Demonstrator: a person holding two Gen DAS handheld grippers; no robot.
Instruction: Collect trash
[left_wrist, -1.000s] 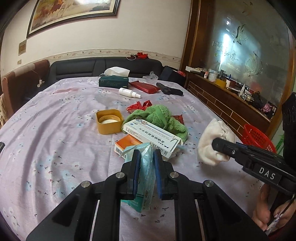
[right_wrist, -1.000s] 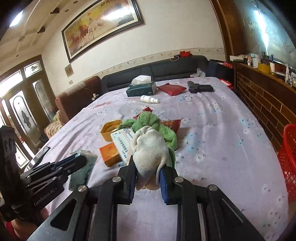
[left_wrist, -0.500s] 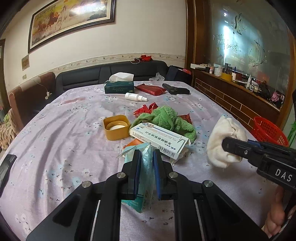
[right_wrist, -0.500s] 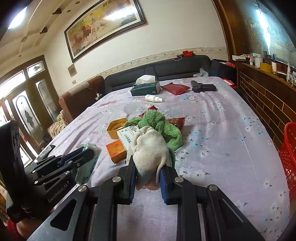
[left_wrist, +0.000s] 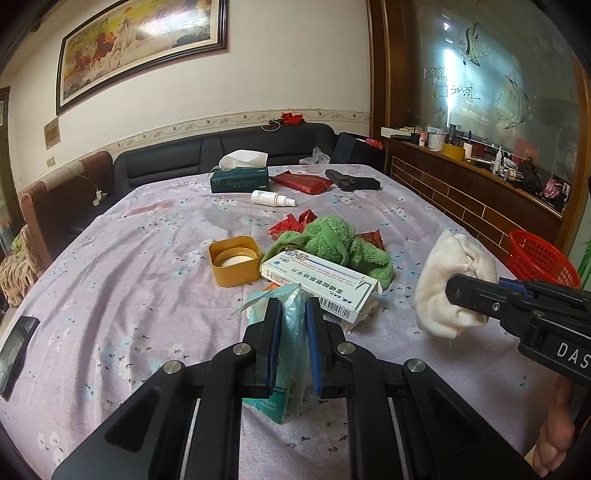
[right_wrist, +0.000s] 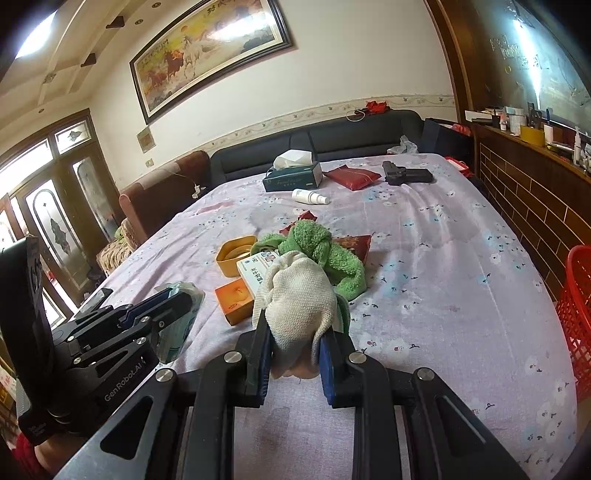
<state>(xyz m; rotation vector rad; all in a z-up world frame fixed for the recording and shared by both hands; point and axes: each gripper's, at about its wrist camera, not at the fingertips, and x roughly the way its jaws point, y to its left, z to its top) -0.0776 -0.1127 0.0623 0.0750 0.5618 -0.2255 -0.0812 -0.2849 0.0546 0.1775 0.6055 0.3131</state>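
The left gripper has its jaws clamped on a teal plastic packet, which hangs between them above the floral-clothed surface. The right gripper has its jaws pressed together on a cream cloth wad, the wad bulging forward out of them, held off the surface. Beyond both lie a white medicine box, a green towel and a yellow lid. A red basket stands off the surface's right edge.

Right tongs around cream cloth
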